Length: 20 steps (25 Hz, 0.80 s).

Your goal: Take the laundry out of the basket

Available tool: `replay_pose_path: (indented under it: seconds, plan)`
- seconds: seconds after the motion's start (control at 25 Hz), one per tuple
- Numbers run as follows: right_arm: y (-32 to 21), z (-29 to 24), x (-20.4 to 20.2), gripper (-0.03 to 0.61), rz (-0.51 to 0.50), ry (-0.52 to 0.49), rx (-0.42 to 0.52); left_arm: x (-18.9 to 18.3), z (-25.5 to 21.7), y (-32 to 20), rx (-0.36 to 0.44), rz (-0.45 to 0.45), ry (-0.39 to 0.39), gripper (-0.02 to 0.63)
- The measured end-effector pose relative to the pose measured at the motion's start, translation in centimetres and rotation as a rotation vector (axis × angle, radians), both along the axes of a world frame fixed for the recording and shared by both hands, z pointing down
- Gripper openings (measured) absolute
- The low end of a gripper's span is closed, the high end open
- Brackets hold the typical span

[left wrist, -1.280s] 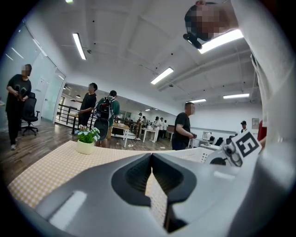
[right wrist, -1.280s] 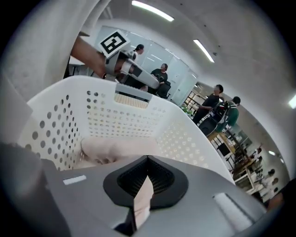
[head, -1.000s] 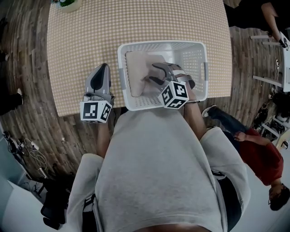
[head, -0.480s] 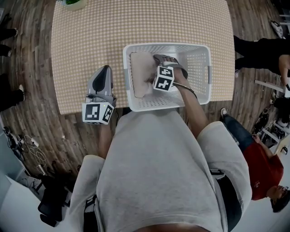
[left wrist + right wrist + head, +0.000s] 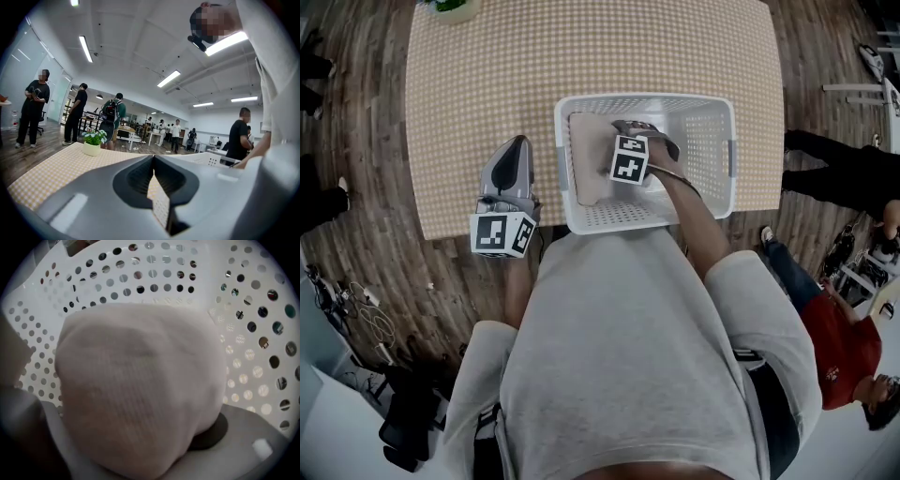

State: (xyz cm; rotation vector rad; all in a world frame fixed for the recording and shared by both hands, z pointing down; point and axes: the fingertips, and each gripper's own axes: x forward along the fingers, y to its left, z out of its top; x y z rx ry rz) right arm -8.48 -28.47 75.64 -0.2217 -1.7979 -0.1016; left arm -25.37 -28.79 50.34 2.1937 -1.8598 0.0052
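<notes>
A white perforated laundry basket (image 5: 717,105) stands on the checked table (image 5: 581,47), at its near edge. A folded pale beige cloth (image 5: 587,155) lies in the basket's left half. My right gripper (image 5: 619,131) reaches down into the basket over the cloth. In the right gripper view the cloth (image 5: 140,380) bulges between the jaws of the right gripper (image 5: 140,446), which are closing around it; the basket wall (image 5: 154,273) stands behind. My left gripper (image 5: 516,145) rests at the table edge left of the basket, shut and empty (image 5: 153,159).
A small potted plant (image 5: 448,7) stands at the table's far left corner. People stand and sit on the wooden floor to the right (image 5: 839,328), and others stand farther off in the room (image 5: 33,112). Cables lie on the floor at the left (image 5: 366,314).
My right gripper has moved forward and deeper into the basket, down onto the beige cloth. The left gripper has stayed in place.
</notes>
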Motion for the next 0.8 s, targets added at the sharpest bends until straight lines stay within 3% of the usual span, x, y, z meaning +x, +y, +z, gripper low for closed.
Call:
replay_pose_path:
  seconds: [0.08, 0.16, 0.44, 0.8]
  plan:
    - [0.5, -0.6, -0.2, 0.302, -0.019, 0.000, 0.008, 0.1, -0.2, -0.2, 0.003, 0.001, 0.003, 0.011]
    - [1.1, -0.7, -0.2, 0.231, -0.022, -0.009, 0.013, 0.3, -0.4, -0.3, 0.008, 0.005, 0.003, 0.011]
    - [1.0, -1.2, -0.1, 0.195, 0.025, -0.050, 0.057, 0.5, -1.1, 0.3, 0.027, 0.001, -0.004, 0.011]
    - [-3.8, -8.6, 1.2, 0.183, 0.063, -0.141, 0.426, 1.5, -3.6, 1.1, 0.091, 0.026, -0.020, 0.011]
